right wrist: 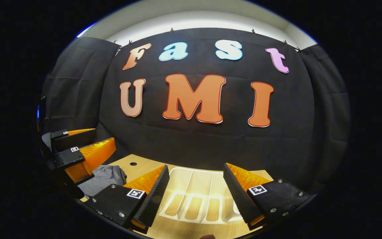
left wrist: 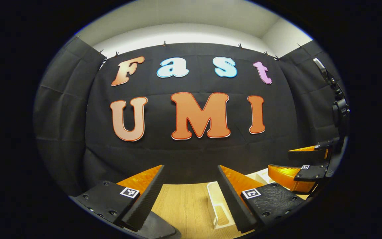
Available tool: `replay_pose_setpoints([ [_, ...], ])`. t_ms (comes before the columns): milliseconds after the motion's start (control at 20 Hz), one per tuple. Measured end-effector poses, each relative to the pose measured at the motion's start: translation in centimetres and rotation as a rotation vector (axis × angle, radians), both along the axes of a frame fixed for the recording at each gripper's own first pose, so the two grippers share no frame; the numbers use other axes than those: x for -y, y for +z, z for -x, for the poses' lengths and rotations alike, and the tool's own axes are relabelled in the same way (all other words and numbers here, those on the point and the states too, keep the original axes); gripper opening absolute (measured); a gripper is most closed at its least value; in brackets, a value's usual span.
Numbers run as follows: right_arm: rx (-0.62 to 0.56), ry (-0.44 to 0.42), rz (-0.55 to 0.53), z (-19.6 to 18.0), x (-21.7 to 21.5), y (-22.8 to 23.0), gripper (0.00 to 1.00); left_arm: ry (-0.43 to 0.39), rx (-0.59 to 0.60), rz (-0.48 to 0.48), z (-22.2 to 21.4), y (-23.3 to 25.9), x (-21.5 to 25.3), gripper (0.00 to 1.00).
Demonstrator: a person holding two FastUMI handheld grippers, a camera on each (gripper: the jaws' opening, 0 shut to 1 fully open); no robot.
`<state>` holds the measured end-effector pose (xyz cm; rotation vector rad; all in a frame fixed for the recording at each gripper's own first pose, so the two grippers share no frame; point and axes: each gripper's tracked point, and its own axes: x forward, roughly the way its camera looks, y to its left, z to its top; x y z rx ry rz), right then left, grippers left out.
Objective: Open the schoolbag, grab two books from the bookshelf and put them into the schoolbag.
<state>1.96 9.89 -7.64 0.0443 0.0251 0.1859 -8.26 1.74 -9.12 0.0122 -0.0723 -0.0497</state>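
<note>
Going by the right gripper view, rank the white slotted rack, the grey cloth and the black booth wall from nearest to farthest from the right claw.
1. White slotted rack: on the wooden table, directly between and ahead of the right claw fingers.
2. Grey cloth: off to the left, by the left claw.
3. Black booth wall: behind the table, farthest.

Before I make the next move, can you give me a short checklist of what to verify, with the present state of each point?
1. Left tool open and holding nothing: ok.
2. Right tool open and holding nothing: ok.
3. White rack with its dividers lies ahead of the right tool on the wooden table: ok.
4. Books standing in the rack: cannot tell; none shows in the slots I can see.
5. Grey fabric item, possibly the schoolbag, lies left of the rack: open or closed, cannot tell.
6. The two tools are apart from each other: ok.
</note>
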Motion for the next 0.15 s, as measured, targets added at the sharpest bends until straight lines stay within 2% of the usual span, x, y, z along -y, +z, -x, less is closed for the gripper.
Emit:
replay_pose_setpoints([
  [150, -0.008, 0.008, -0.003, 0.02, -0.02, -0.24, 0.97, 0.007, -0.013, 0.01, -0.22, -0.28, -0.26, 0.96],
])
